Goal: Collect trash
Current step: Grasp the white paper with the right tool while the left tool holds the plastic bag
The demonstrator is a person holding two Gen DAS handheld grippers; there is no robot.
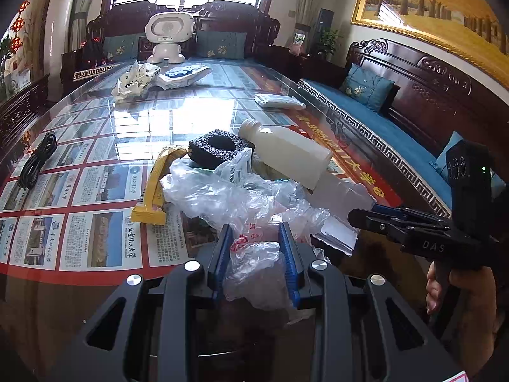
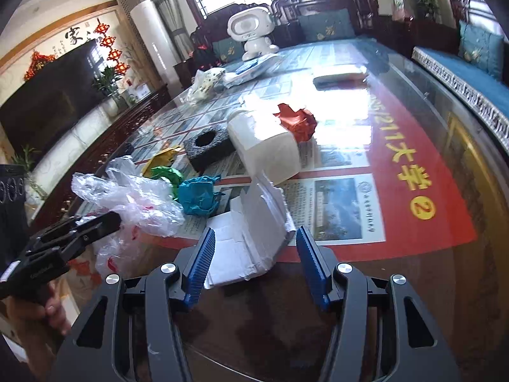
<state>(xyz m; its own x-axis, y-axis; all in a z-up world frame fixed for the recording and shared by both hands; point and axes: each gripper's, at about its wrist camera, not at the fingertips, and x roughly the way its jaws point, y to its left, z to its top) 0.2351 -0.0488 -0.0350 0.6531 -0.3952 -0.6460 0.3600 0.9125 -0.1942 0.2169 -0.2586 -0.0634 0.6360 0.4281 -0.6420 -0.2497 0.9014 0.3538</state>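
My left hand-held gripper clamped the crinkled clear plastic bag with red print; right hand-held gripper, marked "DAS", gaped around torn white cardboard.

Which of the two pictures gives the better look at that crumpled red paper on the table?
The right wrist view. The crumpled red paper lies in the open behind the white plastic bottle, clearly lit. In the left wrist view it cannot be seen at all; the bottle appears to hide it.

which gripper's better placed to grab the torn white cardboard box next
Right. The right gripper is open with the torn white cardboard box between its fingers, while the left gripper is closed on the clear plastic bag.
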